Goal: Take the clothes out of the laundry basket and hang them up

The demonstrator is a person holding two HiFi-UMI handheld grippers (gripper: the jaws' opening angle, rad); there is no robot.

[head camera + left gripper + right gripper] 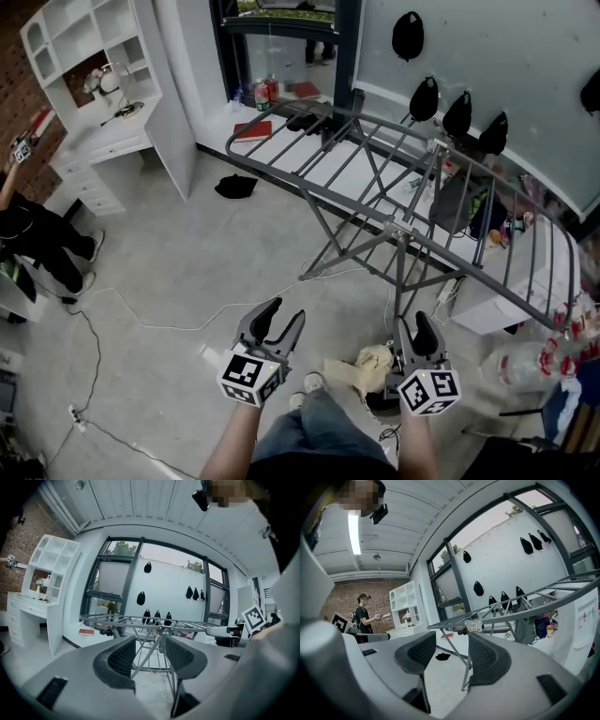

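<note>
Grey floor [187, 272] open left of drying rack [395, 228]; right gripper [423, 328] beside leg [398, 281].

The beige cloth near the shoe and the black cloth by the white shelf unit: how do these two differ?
Colour: the beige cloth is pale, the black cloth dark. Place: the beige cloth lies beside the right gripper, near the person's shoe; the black cloth lies farther off, near the white shelf unit. Both lie crumpled on the floor, not hung, and no gripper holds them.
</note>
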